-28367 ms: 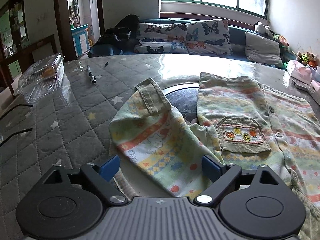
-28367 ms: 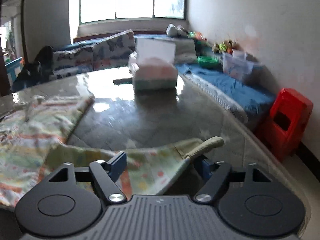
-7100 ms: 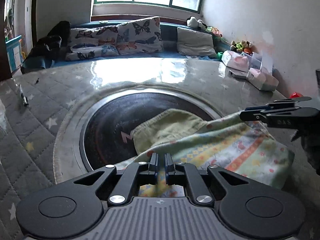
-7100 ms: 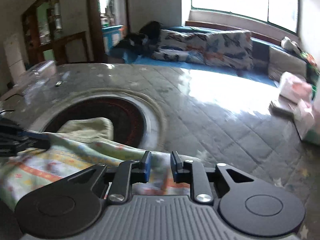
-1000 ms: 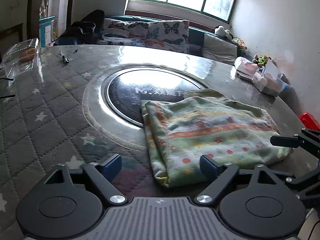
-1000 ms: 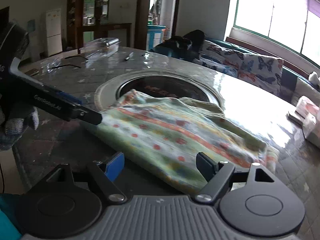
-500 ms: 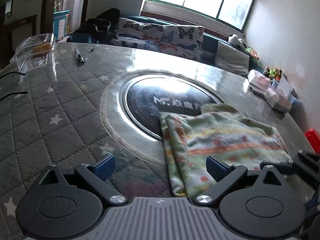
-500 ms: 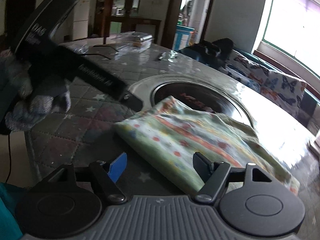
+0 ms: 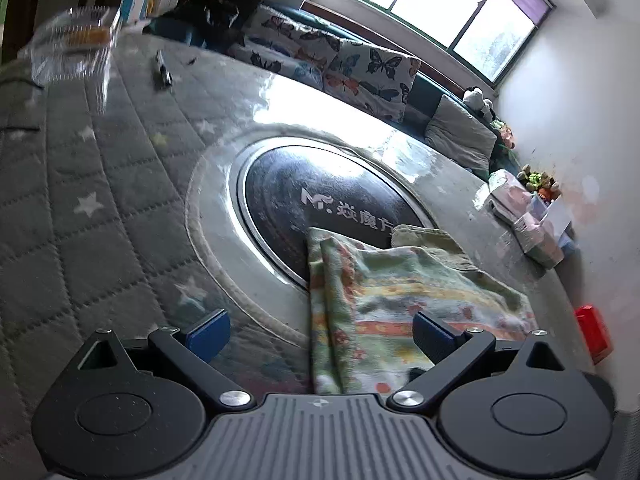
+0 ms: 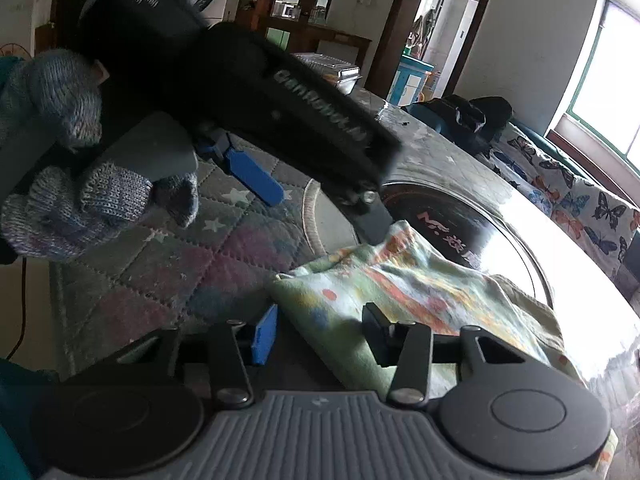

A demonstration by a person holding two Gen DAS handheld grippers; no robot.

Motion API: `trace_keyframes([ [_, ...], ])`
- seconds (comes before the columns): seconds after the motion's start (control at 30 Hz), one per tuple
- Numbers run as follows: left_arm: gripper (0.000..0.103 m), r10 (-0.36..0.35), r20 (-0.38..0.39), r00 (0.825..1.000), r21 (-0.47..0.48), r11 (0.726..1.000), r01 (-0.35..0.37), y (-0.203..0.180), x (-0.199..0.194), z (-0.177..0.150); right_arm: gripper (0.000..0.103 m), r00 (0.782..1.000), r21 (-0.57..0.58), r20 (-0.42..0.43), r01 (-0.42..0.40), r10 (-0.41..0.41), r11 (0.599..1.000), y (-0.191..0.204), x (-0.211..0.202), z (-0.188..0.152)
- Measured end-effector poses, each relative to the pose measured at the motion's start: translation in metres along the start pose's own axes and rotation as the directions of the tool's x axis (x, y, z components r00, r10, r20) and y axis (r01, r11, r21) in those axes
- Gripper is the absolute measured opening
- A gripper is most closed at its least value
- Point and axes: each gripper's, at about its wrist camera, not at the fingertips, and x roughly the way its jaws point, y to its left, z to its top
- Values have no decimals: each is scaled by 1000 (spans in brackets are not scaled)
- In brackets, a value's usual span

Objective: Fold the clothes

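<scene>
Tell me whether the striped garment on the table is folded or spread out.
Folded. The striped garment lies as a compact bundle on the table, with stacked layers showing along its left edge.

Garment's [image 9: 404, 300] near edge behind gripper body

Left wrist camera sits low behind its own fingers, tilted down across the quilted table [image 9: 92, 184] toward the far window [image 9: 436, 8] and sofa, and it's rolled, so the room leans. Right wrist camera looks from the other side, facing the doorway [image 10: 436, 36], very close to the left gripper [image 10: 320, 196] filling its upper left. Both views share the folded cloth [image 9: 404, 304] [image 10: 420, 280] and the dark round plate [image 9: 320, 196] [image 10: 452, 220], near in each.
</scene>
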Motion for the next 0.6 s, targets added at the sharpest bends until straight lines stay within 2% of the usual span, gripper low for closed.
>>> trace_keyframes([
  [0.07, 99, -17, -11, 1000, -25, 1000, 17, 1, 2, 1, 30, 1000, 4, 0, 2, -2, 1000, 0, 2, 1],
  [0.23, 98, -55, -35, 998, -87, 995, 51, 1, 8, 2, 17, 999, 66, 31, -25, 23, 997, -9, -4, 2],
  [0.5, 98, -113, -57, 992, -221, 970, 98, 4, 16, 7, 14, 994, 180, 100, -53, 35, 982, -35, -26, 5],
  [0.6, 93, -143, -72, 987, -267, 956, 119, 5, 22, 10, 13, 992, 199, 119, -56, 33, 978, -41, -33, 4],
])
